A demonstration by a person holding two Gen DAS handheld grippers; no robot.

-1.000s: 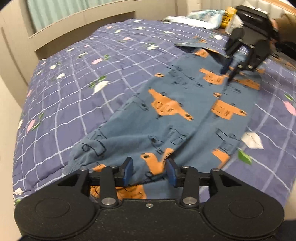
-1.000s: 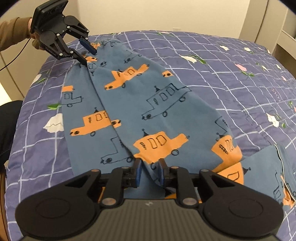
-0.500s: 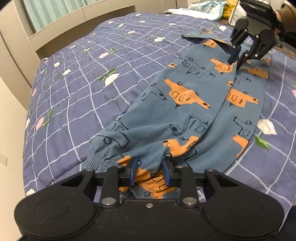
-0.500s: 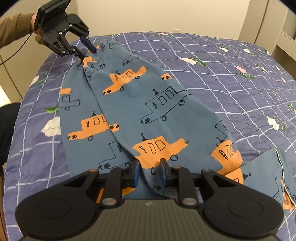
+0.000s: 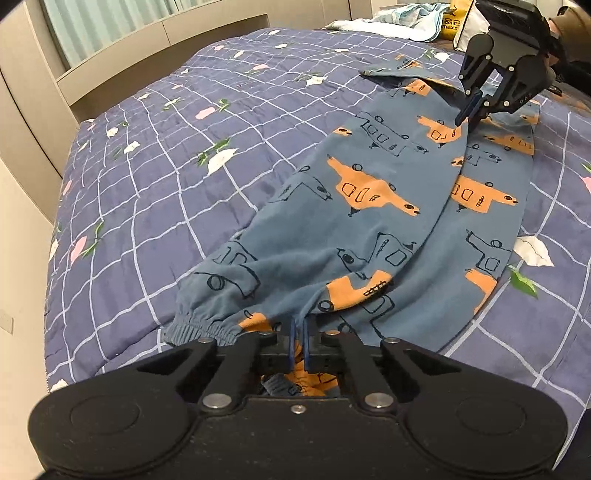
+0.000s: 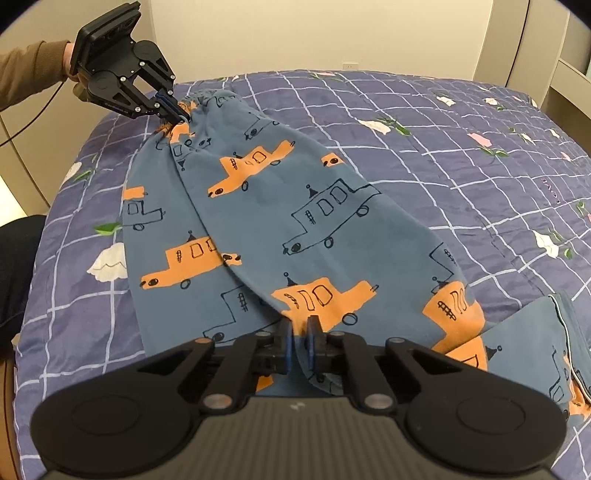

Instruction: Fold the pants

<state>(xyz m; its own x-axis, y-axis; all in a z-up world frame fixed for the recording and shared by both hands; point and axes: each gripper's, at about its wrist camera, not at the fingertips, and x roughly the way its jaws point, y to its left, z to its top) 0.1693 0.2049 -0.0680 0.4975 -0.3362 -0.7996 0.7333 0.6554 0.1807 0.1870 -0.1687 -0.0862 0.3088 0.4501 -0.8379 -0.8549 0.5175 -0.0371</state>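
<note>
Blue pants [image 5: 369, 221] printed with orange and outlined trucks lie lengthwise on the bed, one leg laid over the other. My left gripper [image 5: 298, 332] is at the elastic cuff end, its jaws closing tight, and the pads pinch the cuff fabric. From the right wrist view the left gripper [image 6: 176, 112] lifts that cuff slightly off the quilt. My right gripper [image 6: 299, 332] is at the opposite end of the pants [image 6: 295, 221], jaws closing, with a fold of fabric pinched between the blue pads. In the left wrist view the right gripper [image 5: 466, 118] grips the upper leg's edge.
A purple grid quilt [image 5: 184, 184] covers the bed, and a wooden frame [image 5: 166, 33] runs along its far side. A light blue cloth [image 5: 406, 22] and a yellow package [image 5: 452, 22] lie at the far end. A blue flap [image 6: 535, 332] of the same print lies beside my right gripper. A brown sleeve [image 6: 29, 70] holds the left gripper.
Both grippers have closed on the pants fabric, the left from wide apart to pinched. The left gripper has drawn back and up a little, lifting the cuff. The right has stayed in place.
</note>
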